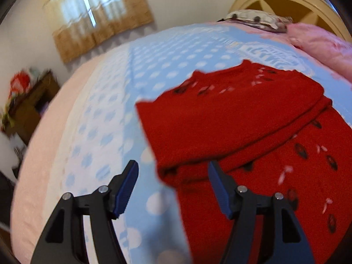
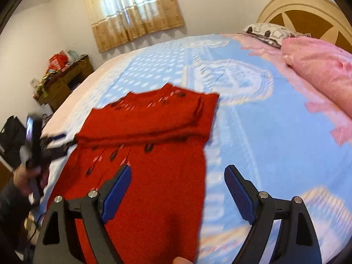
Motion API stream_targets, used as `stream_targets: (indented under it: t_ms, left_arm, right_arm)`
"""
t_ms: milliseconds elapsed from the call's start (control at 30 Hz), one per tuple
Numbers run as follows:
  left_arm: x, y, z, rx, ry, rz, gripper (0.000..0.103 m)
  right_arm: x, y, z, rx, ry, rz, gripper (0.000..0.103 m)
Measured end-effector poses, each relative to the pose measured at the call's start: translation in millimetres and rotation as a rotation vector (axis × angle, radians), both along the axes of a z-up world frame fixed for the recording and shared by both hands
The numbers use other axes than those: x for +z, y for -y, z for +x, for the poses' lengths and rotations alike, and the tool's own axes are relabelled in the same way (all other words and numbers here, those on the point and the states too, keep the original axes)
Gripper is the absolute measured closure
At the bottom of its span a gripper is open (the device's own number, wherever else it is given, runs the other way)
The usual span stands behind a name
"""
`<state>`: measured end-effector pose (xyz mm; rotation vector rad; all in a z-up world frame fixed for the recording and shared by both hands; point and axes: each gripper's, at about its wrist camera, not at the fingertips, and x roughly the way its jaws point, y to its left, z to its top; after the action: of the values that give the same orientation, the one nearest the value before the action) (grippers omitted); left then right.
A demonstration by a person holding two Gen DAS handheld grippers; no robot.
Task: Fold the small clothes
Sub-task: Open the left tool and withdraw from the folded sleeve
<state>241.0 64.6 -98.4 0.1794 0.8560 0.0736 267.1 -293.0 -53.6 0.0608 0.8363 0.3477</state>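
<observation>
Fuzzy knit red sweater (image 1: 231, 121) on soft woven blue blanket (image 1: 114, 114) — matt, both cloth.

Curtained window (image 2: 132, 11), arched headboard (image 2: 308, 13), desk (image 2: 66, 77)

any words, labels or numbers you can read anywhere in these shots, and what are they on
No text can be quoted here.
Blue blanket: a white emblem woven into it seems to carry lettering, too blurred to read.
Blue blanket, near edge: large pale shapes may be letters, smeared and partly hidden.
Red sweater: only dark and pink pattern marks, no words.
Red box on the desk: too small to tell.
</observation>
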Motion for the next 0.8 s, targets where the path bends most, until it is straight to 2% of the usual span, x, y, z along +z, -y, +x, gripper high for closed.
stream_targets:
  t_ms: [167, 233, 333, 400, 467, 567, 700, 800]
  left_arm:
    - [-13, -8, 0, 0.016, -0.014, -0.096, 0.035]
    - [-16, -2, 5, -0.005, -0.016, -0.103, 0.033]
    - [-18, -8, 12, 0.027, -0.001, -0.112, 0.031]
    - [-20, -18, 18, 0.065, 0.013, -0.117, 0.027]
    - [-25, -28, 19, 0.102, -0.007, -0.116, 0.019]
    - [-33, -39, 19, 0.113, -0.030, -0.169, 0.016]
    - [-36, -44, 16, 0.127, -0.027, -0.194, 0.012]
    - [-39, -50, 16, 0.135, -0.034, -0.230, 0.009]
  right_arm:
    - [-1, -6, 48, -0.047, -0.024, -0.029, 0.021]
    - [-8, -11, 70, -0.061, -0.055, -0.037, 0.026]
    - [-18, -18, 91, -0.072, -0.085, -0.048, 0.032]
    - [-26, -25, 105, -0.079, -0.098, -0.061, 0.034]
    - [-34, -30, 115, -0.085, -0.114, -0.072, 0.037]
    - [-53, -39, 130, -0.085, -0.160, -0.095, 0.043]
    - [-67, -55, 131, -0.048, -0.176, -0.153, 0.073]
    - [-62, -57, 124, -0.060, -0.136, -0.191, 0.085]
